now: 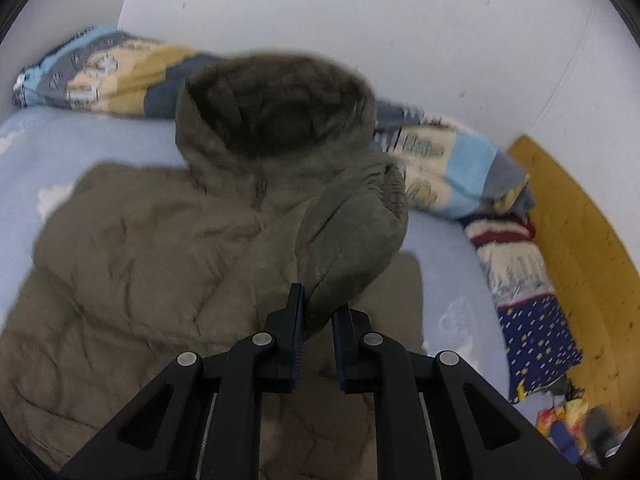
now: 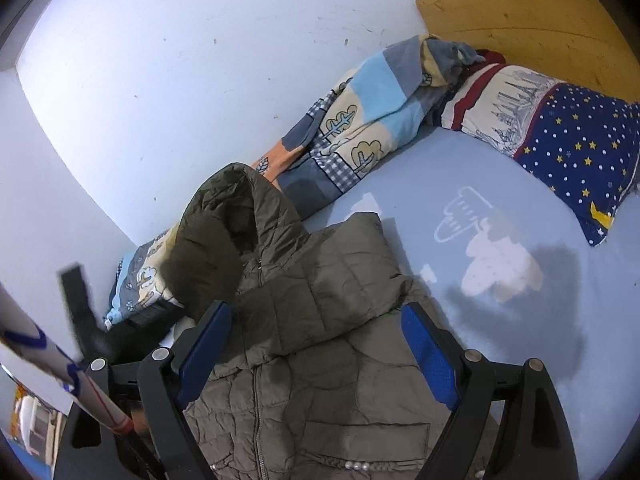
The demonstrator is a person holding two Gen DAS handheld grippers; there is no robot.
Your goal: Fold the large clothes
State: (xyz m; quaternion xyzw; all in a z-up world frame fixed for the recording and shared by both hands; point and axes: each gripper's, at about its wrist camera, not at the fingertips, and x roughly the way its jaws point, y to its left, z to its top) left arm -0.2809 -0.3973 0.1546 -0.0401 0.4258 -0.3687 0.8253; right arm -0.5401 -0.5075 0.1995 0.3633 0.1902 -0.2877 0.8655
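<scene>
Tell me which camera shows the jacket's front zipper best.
The right wrist view: the zipper runs sharp and unblocked down the olive jacket. In the left wrist view the jacket is motion-blurred, only a short zipper stretch shows below the hood, and a sleeve clamped in the left gripper covers the rest.

no readable text, labels, brands or numbers on anything in view

We are seeing a quilted, faintly shiny cloth coat [image 2: 320, 360], a soft printed blanket [image 2: 360, 120], a matt cotton sheet [image 2: 480, 184], a knotty wooden headboard [image 2: 520, 12], and matt black plastic claws [image 2: 316, 344] with ribbed blue pads [image 2: 428, 360].
</scene>
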